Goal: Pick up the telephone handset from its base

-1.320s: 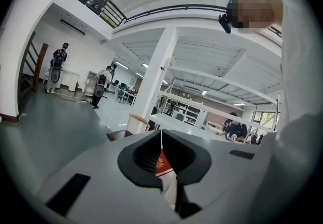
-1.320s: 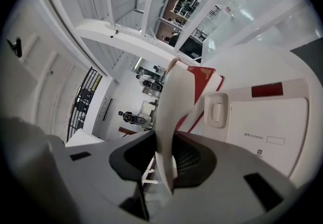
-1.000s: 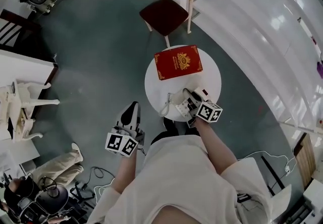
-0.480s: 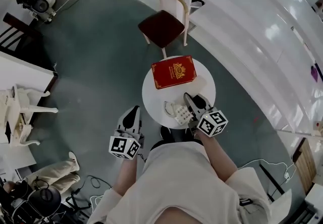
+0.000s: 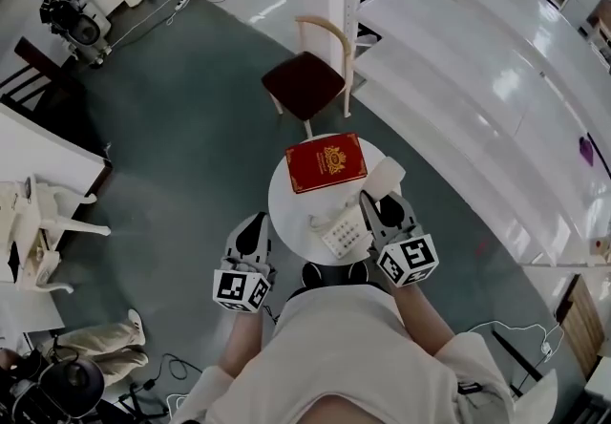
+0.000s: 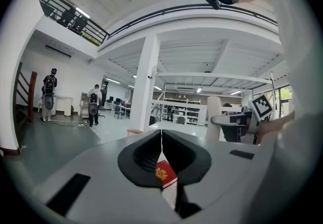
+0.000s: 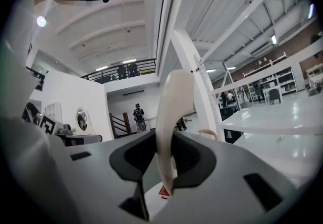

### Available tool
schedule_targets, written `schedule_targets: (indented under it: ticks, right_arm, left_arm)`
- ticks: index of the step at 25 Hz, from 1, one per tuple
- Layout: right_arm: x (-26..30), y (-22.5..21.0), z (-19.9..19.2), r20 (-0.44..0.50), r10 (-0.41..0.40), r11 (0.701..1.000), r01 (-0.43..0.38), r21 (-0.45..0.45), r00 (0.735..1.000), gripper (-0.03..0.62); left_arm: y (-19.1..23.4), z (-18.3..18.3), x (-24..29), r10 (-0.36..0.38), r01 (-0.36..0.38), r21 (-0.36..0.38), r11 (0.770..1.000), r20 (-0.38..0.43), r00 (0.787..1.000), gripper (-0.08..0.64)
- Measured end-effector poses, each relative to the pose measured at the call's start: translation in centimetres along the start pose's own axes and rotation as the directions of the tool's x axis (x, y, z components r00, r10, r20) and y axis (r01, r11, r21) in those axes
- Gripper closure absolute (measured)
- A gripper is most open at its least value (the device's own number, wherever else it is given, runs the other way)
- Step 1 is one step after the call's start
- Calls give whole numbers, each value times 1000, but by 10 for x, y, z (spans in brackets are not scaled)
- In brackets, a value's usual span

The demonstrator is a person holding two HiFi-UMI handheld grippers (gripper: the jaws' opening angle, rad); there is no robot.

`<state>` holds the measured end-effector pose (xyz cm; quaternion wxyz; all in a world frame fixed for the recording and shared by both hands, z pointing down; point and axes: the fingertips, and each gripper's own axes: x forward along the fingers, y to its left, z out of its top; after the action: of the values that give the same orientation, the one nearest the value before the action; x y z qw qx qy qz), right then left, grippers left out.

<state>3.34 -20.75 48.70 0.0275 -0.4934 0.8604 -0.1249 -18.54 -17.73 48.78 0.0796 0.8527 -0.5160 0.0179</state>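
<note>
In the head view a round white table (image 5: 296,212) carries a red book (image 5: 326,162) and the cream telephone base (image 5: 344,234) with its keypad. My right gripper (image 5: 380,201) hangs above the table's right side, shut on the cream handset (image 5: 388,173), which is lifted off the base. In the right gripper view the handset (image 7: 171,102) stands upright, clamped between the two dark jaws of my right gripper (image 7: 165,140). My left gripper (image 5: 251,229) hovers off the table's left edge, jaws together on nothing. The left gripper view shows the red book (image 6: 164,174) through the slit of my left gripper (image 6: 161,134).
A wooden chair (image 5: 304,83) with a dark red seat stands beyond the table. Long white shelves (image 5: 458,78) run along the right. At the left edge sits a white desk (image 5: 38,164), and cables and gear (image 5: 67,384) lie at lower left. People stand far off (image 6: 49,94).
My right gripper has risen and rolled, lifting the handset off the base. My left gripper has drifted slightly upward beside the table.
</note>
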Motion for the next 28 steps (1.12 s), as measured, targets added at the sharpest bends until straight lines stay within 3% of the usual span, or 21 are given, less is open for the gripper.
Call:
schedule_targets:
  ticks: [6, 12, 28]
  right_arm:
    - [-5, 6, 22, 29, 13, 1000, -12, -25, 999, 491]
    - [-13, 12, 22, 33, 22, 1000, -22, -23, 999, 491]
    - [-23, 24, 28, 41, 43, 998, -41, -49, 998, 491]
  left_arm:
    - [-7, 36, 1, 13, -17, 54, 998, 74, 997, 538]
    - [-16, 47, -4, 7, -17, 92, 996, 112, 994, 538]
    - [-25, 50, -15, 9, -22, 107, 994, 124, 992, 538]
